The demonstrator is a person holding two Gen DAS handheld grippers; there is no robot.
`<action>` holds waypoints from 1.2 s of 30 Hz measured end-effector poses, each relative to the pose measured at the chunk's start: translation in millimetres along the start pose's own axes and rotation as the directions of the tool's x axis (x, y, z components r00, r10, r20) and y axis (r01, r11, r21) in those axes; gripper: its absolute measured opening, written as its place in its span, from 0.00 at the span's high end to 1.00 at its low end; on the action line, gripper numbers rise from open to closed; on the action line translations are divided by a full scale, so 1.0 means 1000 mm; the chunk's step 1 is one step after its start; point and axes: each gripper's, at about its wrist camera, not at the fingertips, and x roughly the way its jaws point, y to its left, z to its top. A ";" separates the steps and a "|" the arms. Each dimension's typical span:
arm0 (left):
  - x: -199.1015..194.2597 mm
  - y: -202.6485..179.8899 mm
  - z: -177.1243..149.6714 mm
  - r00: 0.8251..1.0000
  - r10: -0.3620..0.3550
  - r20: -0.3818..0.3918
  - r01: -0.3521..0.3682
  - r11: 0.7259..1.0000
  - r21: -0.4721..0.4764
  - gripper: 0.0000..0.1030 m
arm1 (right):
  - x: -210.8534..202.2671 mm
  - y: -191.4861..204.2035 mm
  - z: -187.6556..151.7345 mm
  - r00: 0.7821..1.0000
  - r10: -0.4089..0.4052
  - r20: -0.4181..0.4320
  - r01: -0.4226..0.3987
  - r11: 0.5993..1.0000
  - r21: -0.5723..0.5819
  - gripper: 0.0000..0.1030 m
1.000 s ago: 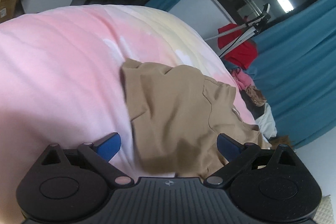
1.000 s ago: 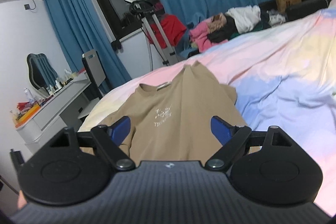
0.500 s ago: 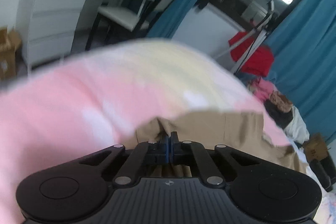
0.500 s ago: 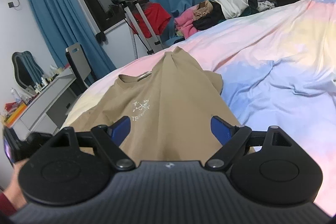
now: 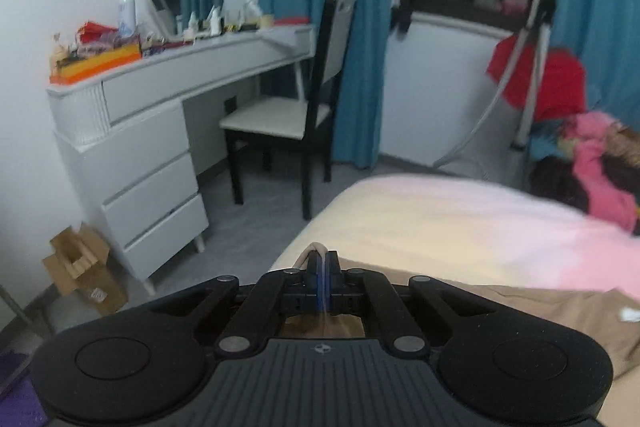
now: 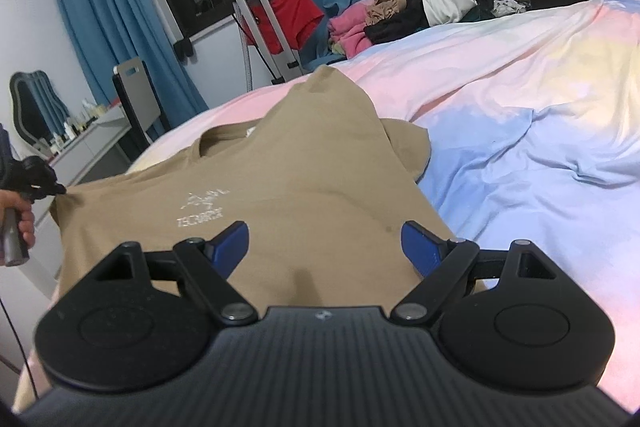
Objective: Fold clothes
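So the tan T-shirt (image 6: 288, 187) is lying on the bed (image 6: 520, 147), print side up. Left gripper (image 5: 321, 267) has its jaws pinching the left sleeve edge, tugging it taut. Right gripper (image 6: 324, 243) hangs over the near hem, jaws spread, holding nothing. Next it probably needs to grab that hem. The far sleeve is bunched up, and the near hem is hidden behind the gripper.

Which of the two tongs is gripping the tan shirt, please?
The left tongs: shut on the tan T-shirt at its edge, while the right tongs hang open above it.
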 end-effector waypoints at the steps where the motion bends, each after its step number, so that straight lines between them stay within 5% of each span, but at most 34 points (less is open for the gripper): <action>1: 0.007 0.000 -0.006 1.000 0.004 -0.010 -0.004 1.000 -0.011 0.93 | 0.003 0.000 0.000 1.000 -0.004 -0.001 0.004 1.000 -0.005 0.17; 5: 0.014 0.012 -0.032 0.996 -0.015 -0.088 0.011 0.999 -0.044 0.80 | 0.013 0.002 -0.003 1.000 -0.002 -0.015 0.002 1.000 -0.014 0.18; 7: 0.002 0.021 -0.043 0.991 -0.045 -0.128 0.041 0.999 -0.035 0.65 | 0.015 0.002 -0.002 1.000 0.005 -0.019 -0.005 1.000 -0.011 0.18; 12: -0.077 0.032 -0.072 0.972 -0.101 -0.214 0.118 0.991 0.068 0.44 | 0.010 0.006 0.000 1.000 0.021 -0.005 -0.022 1.000 -0.014 0.18; 14: -0.115 0.038 -0.093 0.947 -0.145 -0.287 0.170 0.983 0.063 0.41 | 0.005 0.008 0.000 1.000 0.023 0.006 -0.023 0.999 -0.027 0.18; 17: -0.172 0.045 -0.124 0.895 -0.211 -0.394 0.248 0.968 0.046 0.37 | -0.008 0.009 0.001 0.999 0.023 0.022 -0.023 0.999 -0.040 0.18; 24: -0.272 0.039 -0.212 0.687 -0.371 -0.625 0.448 0.893 -0.037 0.37 | -0.046 0.009 0.001 0.997 -0.002 0.075 0.008 0.997 -0.080 0.18; 27: -0.292 0.027 -0.245 0.641 -0.351 -0.683 0.481 0.877 0.001 0.42 | -0.063 0.005 -0.002 0.997 -0.018 0.081 0.025 0.997 -0.078 0.18; 31: -0.301 0.025 -0.267 0.663 -0.304 -0.684 0.472 0.879 0.067 0.57 | -0.079 -0.003 -0.005 0.997 -0.026 0.074 0.029 0.999 -0.042 0.18; 33: -0.300 0.030 -0.271 0.664 -0.293 -0.688 0.465 0.882 0.073 0.88 | -0.083 -0.004 -0.006 0.996 -0.034 0.081 0.038 0.998 -0.045 0.18; 36: -0.309 0.049 -0.262 0.660 -0.321 -0.679 0.468 0.883 0.039 0.96 | -0.084 -0.006 -0.006 0.995 -0.052 0.086 0.057 0.997 -0.055 0.18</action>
